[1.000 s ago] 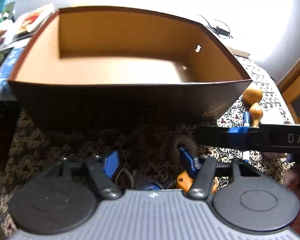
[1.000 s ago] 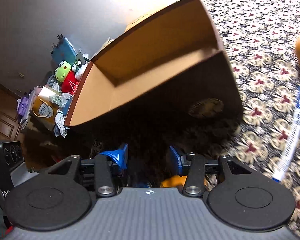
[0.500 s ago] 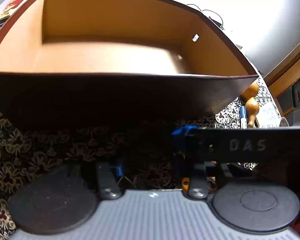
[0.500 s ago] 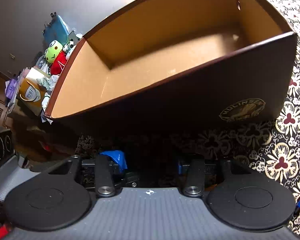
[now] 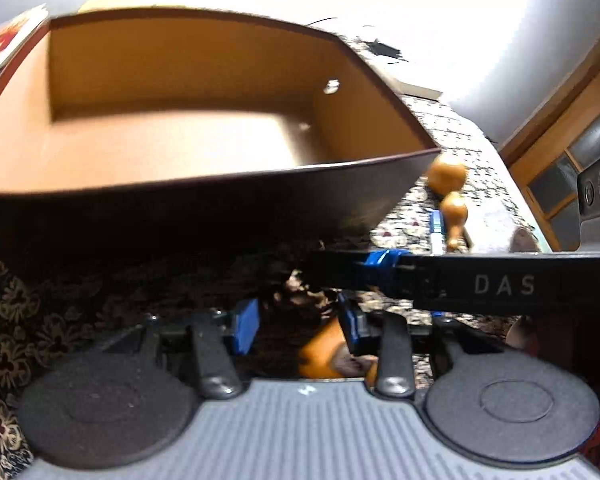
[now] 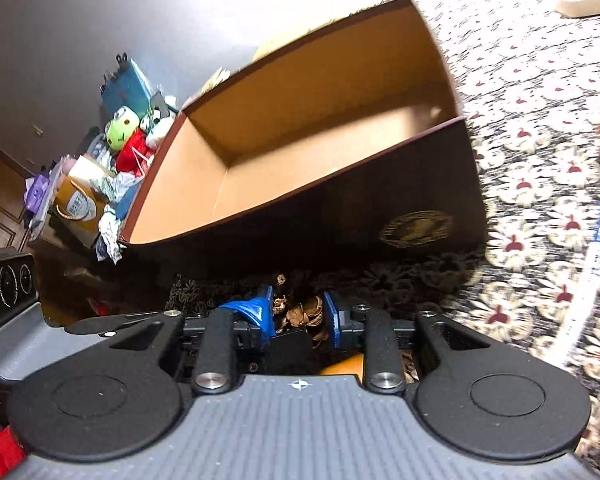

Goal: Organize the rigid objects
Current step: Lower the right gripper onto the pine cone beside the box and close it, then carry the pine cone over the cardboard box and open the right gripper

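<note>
Since half a second ago both cameras pulled back from empty cardboard box (image 5: 172, 148). Right hand-held gripper (image 6: 298, 314) grips pinecone (image 6: 300, 312); left hand-held gripper (image 5: 298, 322) wide, empty. Gourd (image 5: 448, 192), pen (image 5: 435, 226) lie right, unboxed.

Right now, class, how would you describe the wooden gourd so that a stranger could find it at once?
Start at the big brown box on the flowered tablecloth. Just past its right front corner lies the gourd, beside a blue and white pen. Only the gourd has two glossy round amber bulbs.
</note>
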`<state>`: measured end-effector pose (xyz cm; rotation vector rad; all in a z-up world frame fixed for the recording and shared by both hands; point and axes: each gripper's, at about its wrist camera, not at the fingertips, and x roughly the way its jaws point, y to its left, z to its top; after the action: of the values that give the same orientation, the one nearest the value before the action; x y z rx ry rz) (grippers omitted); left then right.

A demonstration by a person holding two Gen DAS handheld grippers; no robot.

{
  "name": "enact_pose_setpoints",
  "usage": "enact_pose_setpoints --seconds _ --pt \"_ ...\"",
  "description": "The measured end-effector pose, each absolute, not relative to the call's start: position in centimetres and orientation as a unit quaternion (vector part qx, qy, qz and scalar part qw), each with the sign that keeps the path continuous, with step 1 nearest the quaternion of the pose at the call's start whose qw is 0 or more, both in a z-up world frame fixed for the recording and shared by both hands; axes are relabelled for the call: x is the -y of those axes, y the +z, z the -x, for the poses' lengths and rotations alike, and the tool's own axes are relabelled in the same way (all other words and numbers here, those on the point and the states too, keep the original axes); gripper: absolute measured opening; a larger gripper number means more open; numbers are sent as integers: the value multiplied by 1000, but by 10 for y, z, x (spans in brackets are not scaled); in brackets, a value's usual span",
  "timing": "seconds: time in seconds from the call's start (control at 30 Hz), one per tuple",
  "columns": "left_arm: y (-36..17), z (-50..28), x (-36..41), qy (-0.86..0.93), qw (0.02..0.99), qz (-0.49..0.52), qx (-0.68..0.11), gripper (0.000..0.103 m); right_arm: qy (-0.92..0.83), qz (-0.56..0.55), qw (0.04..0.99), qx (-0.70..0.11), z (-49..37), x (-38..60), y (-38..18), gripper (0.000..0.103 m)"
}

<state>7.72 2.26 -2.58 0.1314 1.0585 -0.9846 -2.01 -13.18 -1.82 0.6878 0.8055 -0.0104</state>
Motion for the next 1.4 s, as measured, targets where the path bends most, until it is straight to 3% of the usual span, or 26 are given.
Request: enact_pose_setpoints --seconds 0.4,0.83,1.4 --pt "43 -28 21 -525 746 -68 -404 36 -39 -327 898 -292 83 172 39 9" --pt "96 -98 37 -501 798 -63 -330 36 2 -259 943 -210 -2 188 84 9" --pt "-1 -224 55 -435 758 -87 -478 37 -17 -312 869 -385 -141 190 1 9"
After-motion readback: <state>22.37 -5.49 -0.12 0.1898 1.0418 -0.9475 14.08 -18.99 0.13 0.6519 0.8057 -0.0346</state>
